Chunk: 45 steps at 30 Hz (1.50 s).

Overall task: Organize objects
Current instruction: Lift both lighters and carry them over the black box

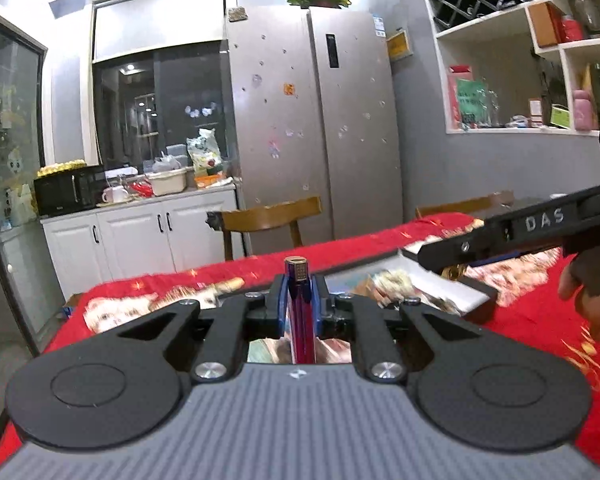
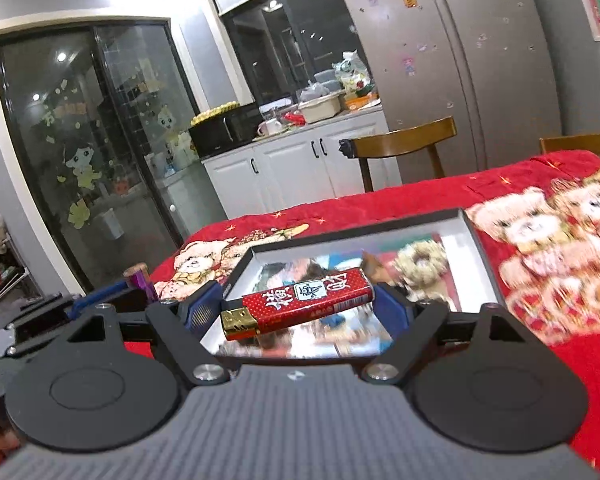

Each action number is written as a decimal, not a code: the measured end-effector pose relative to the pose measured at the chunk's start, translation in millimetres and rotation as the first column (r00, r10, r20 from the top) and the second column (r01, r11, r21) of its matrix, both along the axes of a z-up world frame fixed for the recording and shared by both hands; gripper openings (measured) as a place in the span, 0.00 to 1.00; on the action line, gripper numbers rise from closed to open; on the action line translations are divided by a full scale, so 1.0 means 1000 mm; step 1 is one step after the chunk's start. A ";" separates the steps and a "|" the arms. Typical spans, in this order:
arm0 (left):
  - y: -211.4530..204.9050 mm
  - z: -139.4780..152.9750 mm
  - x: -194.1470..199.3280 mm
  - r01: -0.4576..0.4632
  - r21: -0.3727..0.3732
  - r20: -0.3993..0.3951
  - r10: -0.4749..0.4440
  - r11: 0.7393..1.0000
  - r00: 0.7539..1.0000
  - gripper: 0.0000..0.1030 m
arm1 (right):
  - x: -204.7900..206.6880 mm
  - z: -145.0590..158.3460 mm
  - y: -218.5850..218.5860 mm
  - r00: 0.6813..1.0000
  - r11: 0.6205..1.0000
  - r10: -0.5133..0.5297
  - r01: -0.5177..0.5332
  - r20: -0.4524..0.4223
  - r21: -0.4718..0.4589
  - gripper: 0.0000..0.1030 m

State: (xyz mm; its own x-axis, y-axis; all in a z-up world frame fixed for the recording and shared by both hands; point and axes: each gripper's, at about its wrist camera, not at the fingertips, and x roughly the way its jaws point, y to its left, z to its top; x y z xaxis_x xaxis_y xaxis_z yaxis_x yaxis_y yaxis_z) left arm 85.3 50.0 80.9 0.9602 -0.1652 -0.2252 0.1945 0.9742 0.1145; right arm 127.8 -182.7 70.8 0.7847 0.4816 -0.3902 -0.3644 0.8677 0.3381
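My left gripper (image 1: 299, 294) is shut on a purple lighter (image 1: 299, 320), which stands upright between the blue pads over the red table. In the right wrist view, my right gripper (image 2: 298, 306) is shut end to end on a red lighter (image 2: 300, 304) with a gold cap, held crosswise above a shallow black-rimmed box (image 2: 380, 217). Pictures and a beaded ring (image 2: 420, 258) lie in the box. The left gripper (image 2: 136, 286) with the purple lighter (image 2: 142, 278) shows just left of the box. The right gripper (image 1: 456, 270) reaches over the box (image 1: 476, 286) from the right.
A red tablecloth (image 2: 500, 192) printed with bears covers the table. Two wooden chairs (image 2: 404, 140) stand at its far side, with a fridge (image 1: 316, 120) and a cluttered white counter (image 1: 140, 216) behind. A hand (image 1: 598, 312) grips the right tool's handle.
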 end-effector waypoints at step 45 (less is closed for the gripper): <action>0.035 -0.039 0.218 -0.076 -0.089 -0.266 0.050 0.993 0.963 0.15 | 0.216 -0.057 0.056 0.956 0.983 -0.076 0.024 -0.282 -0.183 0.87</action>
State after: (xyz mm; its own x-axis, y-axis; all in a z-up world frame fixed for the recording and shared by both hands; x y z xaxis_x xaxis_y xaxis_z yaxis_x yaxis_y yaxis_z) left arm 303.8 84.7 41.4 0.8785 -0.1402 -0.4567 0.1432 0.9893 -0.0284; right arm 343.7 -127.1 14.3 0.6482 0.3478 -0.6774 -0.2290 0.9374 0.2622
